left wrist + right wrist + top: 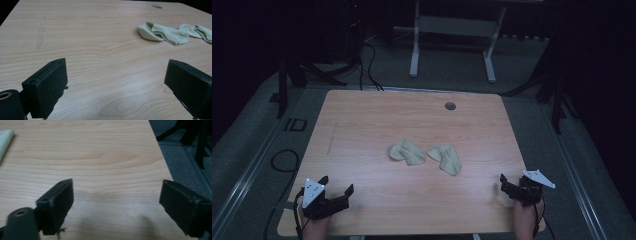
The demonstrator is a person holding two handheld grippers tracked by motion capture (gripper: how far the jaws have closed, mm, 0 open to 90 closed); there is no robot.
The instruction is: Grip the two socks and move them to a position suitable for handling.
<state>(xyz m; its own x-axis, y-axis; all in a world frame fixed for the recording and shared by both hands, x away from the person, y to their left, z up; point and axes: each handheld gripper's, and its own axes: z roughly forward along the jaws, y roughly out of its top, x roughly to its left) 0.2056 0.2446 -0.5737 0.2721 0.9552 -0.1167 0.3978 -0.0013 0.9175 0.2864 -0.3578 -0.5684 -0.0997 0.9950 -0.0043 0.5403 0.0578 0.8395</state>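
A pale wooden surface [362, 125] stands in a dark room. Two cream socks [424, 156] lie mid-surface, just apart. Left gripper [336, 186] and right gripper [502, 182] rest at the near corners, jaws wide, holding nothing.

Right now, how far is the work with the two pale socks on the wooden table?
Nothing looks done yet. The two crumpled pale green socks, left sock and right sock, lie apart near the middle of the light wooden table. Nothing is in hand: the left tongs and right tongs are open and empty near the table's near edge, away from the socks. Reaching, grasping and handling both socks is left.
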